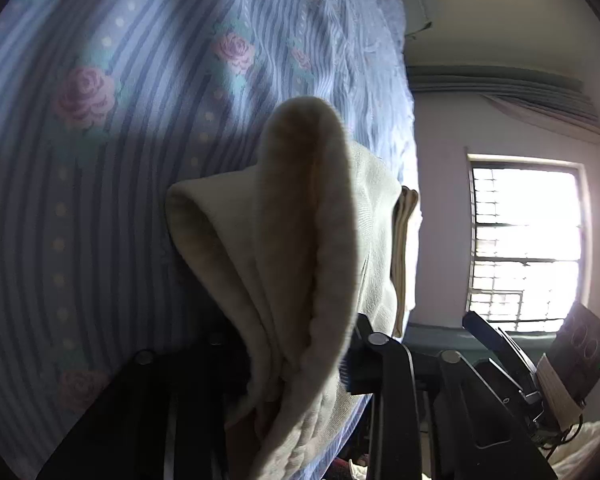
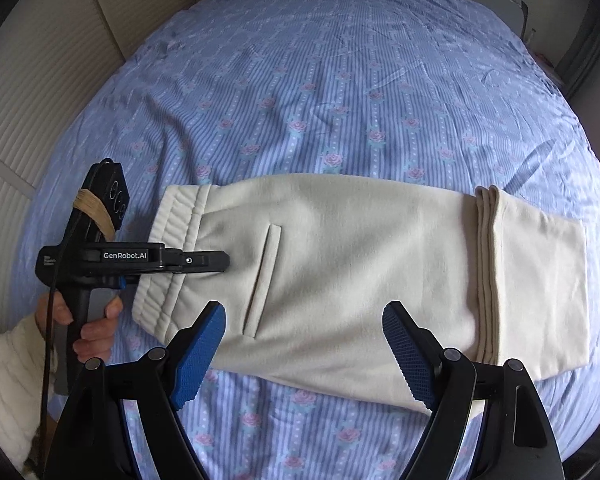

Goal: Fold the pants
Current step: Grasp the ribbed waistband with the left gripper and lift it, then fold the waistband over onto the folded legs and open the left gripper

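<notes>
Cream pants [image 2: 340, 264] lie folded lengthwise on the bed, with the waistband [image 2: 172, 256] at the left and the doubled-over leg ends [image 2: 488, 272] at the right. My left gripper [image 2: 216, 261] reaches in from the left and is shut on the waistband. In the left wrist view the pinched cream cloth [image 1: 292, 240] bulges up between the left gripper's [image 1: 296, 364] black fingers and hides the pads. My right gripper [image 2: 304, 312] hangs open above the pants' near edge, with nothing between its blue pads [image 2: 200, 356].
A blue striped sheet with pink roses [image 2: 300, 80] covers the bed. Cream padded panels [image 2: 40, 80] stand along its left side. A hand in a white sleeve [image 2: 96, 320] holds the left gripper's handle. A bright window [image 1: 528, 240] lies beyond the bed's edge.
</notes>
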A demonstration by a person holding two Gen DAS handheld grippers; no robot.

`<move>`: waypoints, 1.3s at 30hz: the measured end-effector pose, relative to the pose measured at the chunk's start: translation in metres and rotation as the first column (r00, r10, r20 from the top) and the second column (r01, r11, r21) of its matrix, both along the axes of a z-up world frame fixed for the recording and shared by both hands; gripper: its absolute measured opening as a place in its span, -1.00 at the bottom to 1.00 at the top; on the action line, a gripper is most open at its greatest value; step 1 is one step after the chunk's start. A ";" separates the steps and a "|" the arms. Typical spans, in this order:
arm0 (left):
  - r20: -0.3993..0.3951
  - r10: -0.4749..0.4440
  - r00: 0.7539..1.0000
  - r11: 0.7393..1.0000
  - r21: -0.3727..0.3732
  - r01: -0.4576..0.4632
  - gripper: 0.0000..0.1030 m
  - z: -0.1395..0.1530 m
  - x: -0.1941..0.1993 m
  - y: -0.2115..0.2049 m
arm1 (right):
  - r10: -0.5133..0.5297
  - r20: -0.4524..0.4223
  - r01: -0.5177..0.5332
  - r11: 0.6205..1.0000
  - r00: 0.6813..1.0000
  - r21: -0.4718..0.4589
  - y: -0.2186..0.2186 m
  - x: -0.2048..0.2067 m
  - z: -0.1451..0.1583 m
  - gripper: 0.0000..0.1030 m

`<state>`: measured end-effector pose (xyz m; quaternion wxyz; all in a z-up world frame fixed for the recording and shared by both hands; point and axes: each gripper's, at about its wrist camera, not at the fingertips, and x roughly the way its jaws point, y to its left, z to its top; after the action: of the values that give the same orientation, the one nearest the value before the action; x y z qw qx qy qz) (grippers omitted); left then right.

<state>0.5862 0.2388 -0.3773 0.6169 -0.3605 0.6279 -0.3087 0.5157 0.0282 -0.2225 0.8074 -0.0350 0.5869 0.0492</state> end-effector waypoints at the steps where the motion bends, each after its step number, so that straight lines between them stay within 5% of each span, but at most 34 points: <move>1: 0.010 0.003 1.000 1.000 0.029 -0.003 -0.49 0.008 -0.001 0.000 | -0.009 0.003 0.009 1.000 1.000 -0.002 -0.004 -0.001 0.001 0.59; 8: 0.178 0.114 0.977 0.982 0.127 -0.138 -0.52 0.112 -0.012 -0.005 | -0.098 0.030 0.098 0.995 0.995 0.009 -0.048 -0.019 0.017 0.59; 11: 0.206 0.079 0.975 0.957 0.257 -0.132 -0.52 0.151 -0.014 -0.033 | -0.153 0.038 0.152 0.988 0.987 0.026 -0.073 -0.029 0.025 0.59; 15: 0.244 0.043 0.969 0.961 0.256 -0.107 -0.53 0.189 -0.018 -0.058 | -0.212 0.063 0.209 0.977 0.975 0.051 -0.105 -0.043 0.041 0.59; 21: 0.287 -0.032 0.957 0.921 0.380 -0.083 -0.53 0.242 -0.012 -0.101 | -0.260 0.151 0.243 0.963 0.954 0.118 -0.148 -0.064 0.086 0.59; 28: 0.326 -0.106 0.939 0.795 0.595 -0.117 -0.53 0.291 -0.022 -0.206 | -0.266 0.296 0.222 0.959 0.917 0.175 -0.212 -0.083 0.142 0.59; 35: 0.332 -0.119 0.936 0.695 0.701 -0.161 -0.52 0.298 -0.034 -0.304 | -0.238 0.327 0.174 0.961 0.914 0.214 -0.301 -0.092 0.160 0.59; 39: 0.344 -0.102 0.933 0.664 0.723 -0.193 -0.52 0.291 -0.037 -0.353 | -0.223 0.308 0.155 0.961 0.925 0.229 -0.358 -0.093 0.154 0.59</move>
<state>0.5487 -0.1147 -0.0858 0.8203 -0.0300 0.5670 -0.0685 0.4228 -0.3300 -0.0685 0.8947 0.0958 0.4356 0.0232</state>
